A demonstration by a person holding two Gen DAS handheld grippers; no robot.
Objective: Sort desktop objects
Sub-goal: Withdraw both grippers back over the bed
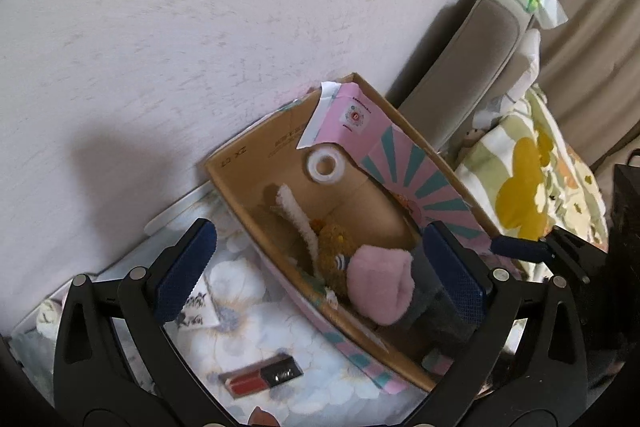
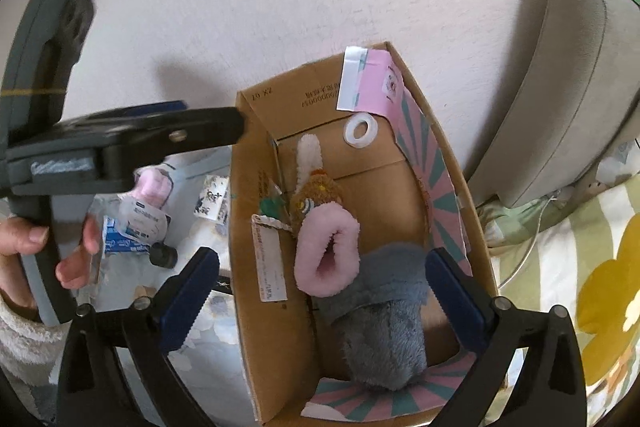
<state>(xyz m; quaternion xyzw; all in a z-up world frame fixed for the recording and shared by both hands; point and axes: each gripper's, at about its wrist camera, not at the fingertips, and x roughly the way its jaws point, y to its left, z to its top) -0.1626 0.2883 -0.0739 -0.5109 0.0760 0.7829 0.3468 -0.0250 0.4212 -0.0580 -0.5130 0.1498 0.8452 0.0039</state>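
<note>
Right wrist view: both my tongs spread wide, gripping nothing, over the cardboard box (image 2: pixel 256 267).
My right tongs (image 2: pixel 320 291) straddle the grey slipper (image 2: pixel 380 327) beside the pink slipper (image 2: pixel 326 255); flap reads "ZX"; other print is unreadable.

Left hand-held gripper (image 1: pixel 320 267) jaws wide; cardboard box (image 1: pixel 236 171) holds pink slipper (image 1: pixel 380 287), tape ring (image 1: pixel 325 165).
</note>
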